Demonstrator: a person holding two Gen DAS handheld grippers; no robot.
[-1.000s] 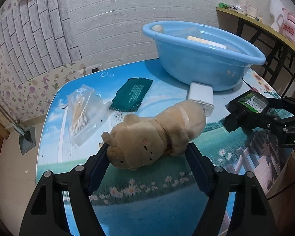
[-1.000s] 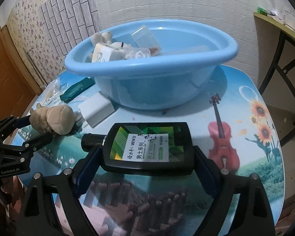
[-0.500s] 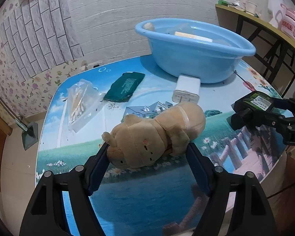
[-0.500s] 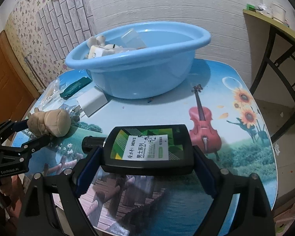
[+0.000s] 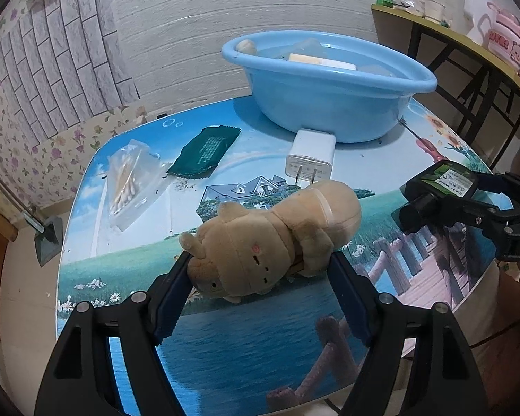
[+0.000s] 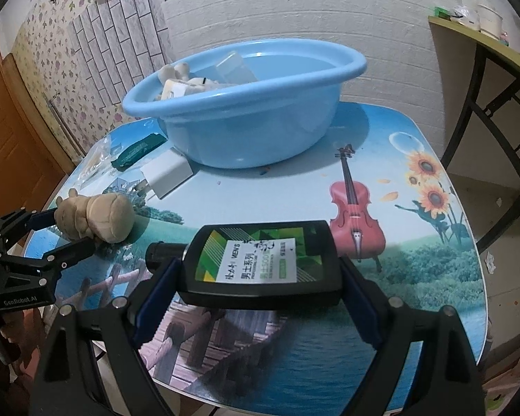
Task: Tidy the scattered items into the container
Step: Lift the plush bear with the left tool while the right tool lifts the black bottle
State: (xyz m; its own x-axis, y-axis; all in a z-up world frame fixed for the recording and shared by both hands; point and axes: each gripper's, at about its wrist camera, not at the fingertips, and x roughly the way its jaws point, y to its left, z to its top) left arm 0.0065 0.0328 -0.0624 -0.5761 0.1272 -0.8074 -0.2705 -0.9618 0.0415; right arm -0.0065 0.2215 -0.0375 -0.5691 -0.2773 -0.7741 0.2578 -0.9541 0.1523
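A tan plush toy (image 5: 270, 239) hangs above the picture-printed table (image 5: 225, 329), with my left gripper (image 5: 260, 267) shut on its sides. My right gripper (image 6: 258, 274) is shut on a black bottle with a green and white label (image 6: 260, 260), which lies sideways with its cap to the left. The blue basin (image 6: 246, 131) stands at the table's far side with a small plush and boxes inside. A white charger (image 5: 310, 157), a dark green packet (image 5: 204, 150) and a clear bag of cotton swabs (image 5: 128, 183) lie on the table in front of the basin.
A wooden shelf on black legs (image 5: 468, 52) stands to the right with cups and a pink jar on it. A brick-patterned wall is behind the table. A wooden door (image 6: 3, 131) is at the left. Both grippers hang over the table's near edge (image 6: 294, 405).
Both grippers have drawn back from the basin, which now looks smaller and farther off. The plush toy and the bottle stay gripped as before.
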